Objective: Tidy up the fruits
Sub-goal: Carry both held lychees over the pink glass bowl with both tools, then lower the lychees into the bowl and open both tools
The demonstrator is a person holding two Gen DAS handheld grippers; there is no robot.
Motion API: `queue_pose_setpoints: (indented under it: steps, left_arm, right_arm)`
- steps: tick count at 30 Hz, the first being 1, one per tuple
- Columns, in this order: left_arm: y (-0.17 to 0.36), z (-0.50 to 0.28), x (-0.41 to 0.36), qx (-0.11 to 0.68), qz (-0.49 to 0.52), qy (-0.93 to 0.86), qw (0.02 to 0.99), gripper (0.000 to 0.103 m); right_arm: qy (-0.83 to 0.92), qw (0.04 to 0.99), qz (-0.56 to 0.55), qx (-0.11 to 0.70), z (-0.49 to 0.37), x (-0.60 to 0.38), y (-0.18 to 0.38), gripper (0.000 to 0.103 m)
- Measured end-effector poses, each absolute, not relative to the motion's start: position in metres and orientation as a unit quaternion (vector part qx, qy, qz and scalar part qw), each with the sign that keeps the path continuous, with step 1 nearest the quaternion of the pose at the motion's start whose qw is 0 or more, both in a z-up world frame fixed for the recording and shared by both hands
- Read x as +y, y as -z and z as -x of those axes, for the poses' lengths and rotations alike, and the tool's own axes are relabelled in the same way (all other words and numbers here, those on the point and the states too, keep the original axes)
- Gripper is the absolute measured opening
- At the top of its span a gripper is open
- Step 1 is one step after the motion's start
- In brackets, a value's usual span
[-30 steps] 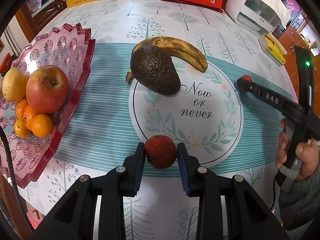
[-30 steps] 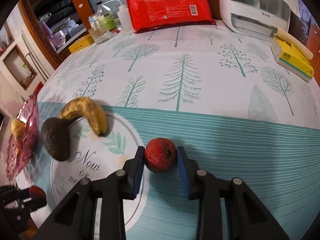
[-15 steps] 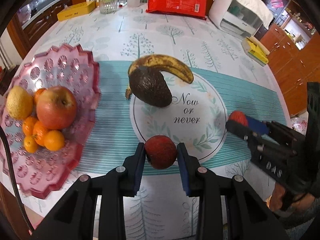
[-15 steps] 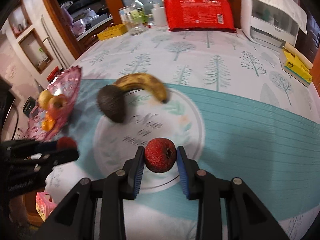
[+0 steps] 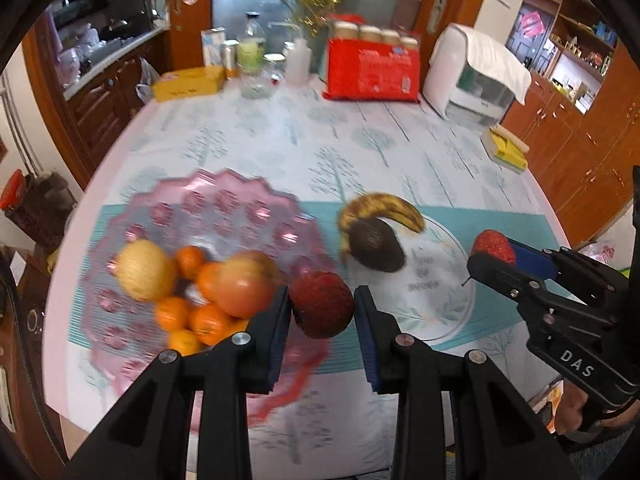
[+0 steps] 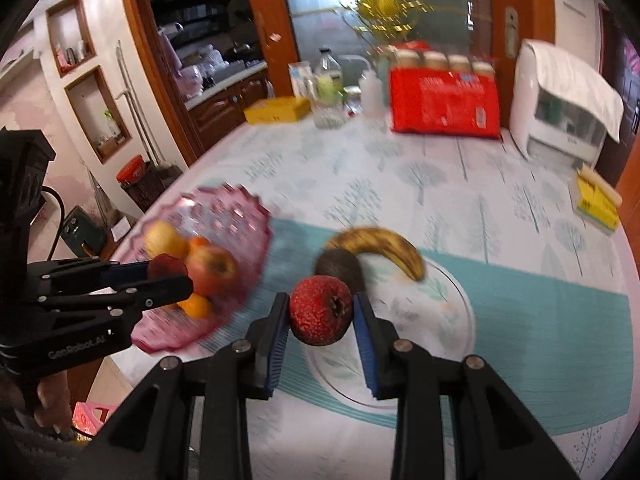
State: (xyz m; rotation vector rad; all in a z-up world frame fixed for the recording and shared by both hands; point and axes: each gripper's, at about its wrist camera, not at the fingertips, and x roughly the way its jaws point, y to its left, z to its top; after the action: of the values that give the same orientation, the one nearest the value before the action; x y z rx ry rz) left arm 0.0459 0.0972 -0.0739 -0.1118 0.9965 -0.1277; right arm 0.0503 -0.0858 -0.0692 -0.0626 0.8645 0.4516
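My left gripper (image 5: 322,312) is shut on a dark red lychee (image 5: 322,310), raised above the near right rim of the pink fruit plate (image 5: 224,204). The plate holds a yellow pear (image 5: 146,270), an apple (image 5: 244,286) and several small oranges (image 5: 208,320). My right gripper (image 6: 321,312) is shut on a bumpy red lychee (image 6: 320,310), held in the air over the round placemat (image 6: 444,312). A brown-spotted banana (image 6: 384,246) and a dark avocado (image 6: 340,268) lie on the mat. Each gripper shows in the other's view: the right gripper (image 5: 494,250), the left gripper (image 6: 170,272).
At the table's far end stand a red packet (image 5: 372,74), a yellow box (image 5: 188,84), bottles and a glass (image 5: 252,68), and a white appliance (image 5: 476,76). A yellow sponge (image 5: 506,148) lies by the right edge. Wooden cabinets surround the table.
Both grippers have risen from the table, each carrying its lychee. The left one has swung left toward the pink plate; the right one has followed leftward over the placemat.
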Motion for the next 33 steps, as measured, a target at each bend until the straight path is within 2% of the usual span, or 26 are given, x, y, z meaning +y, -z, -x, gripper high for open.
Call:
queue_pose_setpoints:
  steps: [9, 17, 33]
  left_arm:
    - [0.069, -0.043, 0.181, 0.469, 0.055, 0.039, 0.880, 0.031]
    - [0.085, -0.047, 0.231, 0.482, 0.044, 0.014, 0.875, 0.031]
    - [0.144, -0.062, 0.251, 0.548, 0.041, 0.031, 0.835, 0.031]
  right_arm:
    - [-0.242, 0.883, 0.040, 0.400, -0.045, -0.003, 0.059, 0.032]
    - [-0.258, 0.869, 0.046, 0.419, -0.043, 0.059, 0.074, 0.032]
    - [-0.231, 0.830, 0.077, 0.501, -0.050, 0.103, 0.131, 0.033]
